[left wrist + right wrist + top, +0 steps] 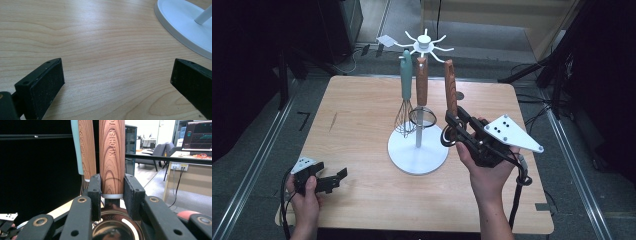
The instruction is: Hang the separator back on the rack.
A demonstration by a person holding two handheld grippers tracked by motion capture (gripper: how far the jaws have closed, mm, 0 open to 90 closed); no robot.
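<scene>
Held utensil: your right gripper (455, 131) clamps the wood-handled utensil (450, 87) low on its handle, just above the white collar; in the right gripper view both pads (96, 192) press the grain of the handle (111, 155), which stands upright and reads "KITCHEN". Its round steel head (116, 227) sits below the jaws.
Where it is: you hold it in the air just to the right of the white rack (424, 46), near one of the hook arms at the top; I cannot tell whether its tip touches a hook.
Right hand: your right hand (486, 172) grips the tool from below, the grey plate on top pointing right.
Left gripper: your left gripper (332, 181) rests low at the table's near left corner, jaws wide with bare wood between them; the left gripper view shows the rack's base (182, 23) beyond it.
Surface: a light wooden table (362, 125), with the rack's round white base (412, 155) standing at its middle.
Rack contents: a teal-handled whisk (405, 90) and a second wood-handled utensil (421, 82) with a ring-shaped head hang side by side from the hooks.
Room: grey floor, dark stands and cables around the table; the right gripper view shows a desk (192, 172), office chairs (162, 151) and a monitor (197, 135) farther off.
In the way: the hanging second utensil is just left of the one you hold.
</scene>
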